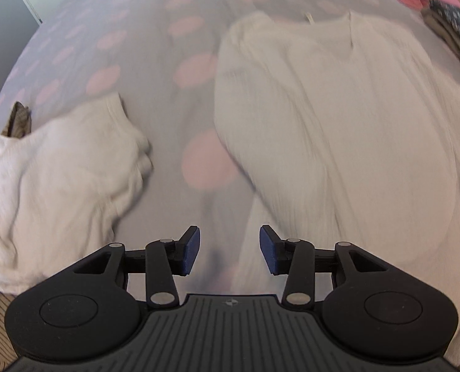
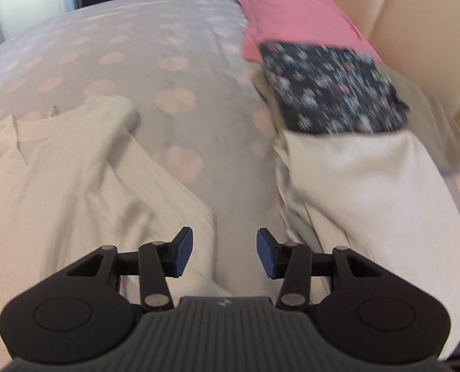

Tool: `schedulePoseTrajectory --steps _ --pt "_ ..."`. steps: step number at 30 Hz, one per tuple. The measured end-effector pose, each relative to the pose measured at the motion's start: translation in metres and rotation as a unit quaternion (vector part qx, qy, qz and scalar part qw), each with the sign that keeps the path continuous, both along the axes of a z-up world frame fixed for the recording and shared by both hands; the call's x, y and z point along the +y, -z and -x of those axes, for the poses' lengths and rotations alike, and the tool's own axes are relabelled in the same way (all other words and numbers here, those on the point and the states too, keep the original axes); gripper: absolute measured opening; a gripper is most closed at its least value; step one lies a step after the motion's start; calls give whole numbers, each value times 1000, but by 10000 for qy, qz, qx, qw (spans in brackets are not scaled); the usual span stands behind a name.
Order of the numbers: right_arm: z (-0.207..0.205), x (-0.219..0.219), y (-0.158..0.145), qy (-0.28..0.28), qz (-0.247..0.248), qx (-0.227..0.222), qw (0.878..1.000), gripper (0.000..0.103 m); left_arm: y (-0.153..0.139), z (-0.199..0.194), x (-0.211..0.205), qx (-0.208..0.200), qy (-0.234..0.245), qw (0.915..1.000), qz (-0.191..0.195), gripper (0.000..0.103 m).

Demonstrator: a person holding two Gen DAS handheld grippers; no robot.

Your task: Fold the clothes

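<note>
At far left of the left wrist view we see a striped cloth (image 1: 16,117) at the bed edge, partly under a crumpled white garment (image 1: 59,170). To its right, bare bed (image 1: 155,71) with pink dots separates that garment from the cream shirt (image 1: 338,117), which lies spread flat, collar toward the far side. The left hand-held gripper (image 1: 230,249) has its jaws apart and holds nothing; it hovers over the bed just beside the shirt's near left edge.

In the right wrist view the shirt (image 2: 59,170) occupies the left, one sleeve folded or bunched near the shoulder. The right hand-held gripper (image 2: 225,252) also has its jaws apart and empty, above the gap between the shirt's right edge and a beige garment (image 2: 369,192) on the right. A dark floral item (image 2: 332,90) lies folded on that garment, with a pink cloth (image 2: 291,15) beyond.

We judge the step in hand to be the approach before the first fold: the shirt is laid out, no fold is evident in the body. The next move calls for lowering each gripper to a shirt edge, closing on a single fabric layer, then lifting both sides evenly. Both views are blurred, so seam positions are uncertain.
</note>
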State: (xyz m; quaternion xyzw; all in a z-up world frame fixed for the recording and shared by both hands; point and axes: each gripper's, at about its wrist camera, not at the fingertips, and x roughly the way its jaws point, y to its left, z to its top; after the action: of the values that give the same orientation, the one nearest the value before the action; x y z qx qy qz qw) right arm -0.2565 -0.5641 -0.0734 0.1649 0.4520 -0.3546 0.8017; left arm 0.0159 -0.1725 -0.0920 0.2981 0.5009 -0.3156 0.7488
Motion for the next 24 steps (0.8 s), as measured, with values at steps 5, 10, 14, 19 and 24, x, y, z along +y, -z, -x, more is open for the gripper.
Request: schedulePoseTrajectory --steps 5,10,14,19,24 --pt "30 -1 25 350 -631 94 9973 52 11 14 19 129 -2 9998 -130 41" --pt "47 -3 38 533 -1174 39 9916 54 24 16 38 615 -156 9980 -37 47" --pt "47 -1 47 543 -1594 23 9857 54 43 21 39 756 -116 9968 -237 47" --pt "42 5 50 427 -1528 174 9872 16 45 20 35 834 -314 9957 -245 23" --pt "55 4 17 637 -881 -334 9935 9 26 24 31 612 -249 9978 -110 1"
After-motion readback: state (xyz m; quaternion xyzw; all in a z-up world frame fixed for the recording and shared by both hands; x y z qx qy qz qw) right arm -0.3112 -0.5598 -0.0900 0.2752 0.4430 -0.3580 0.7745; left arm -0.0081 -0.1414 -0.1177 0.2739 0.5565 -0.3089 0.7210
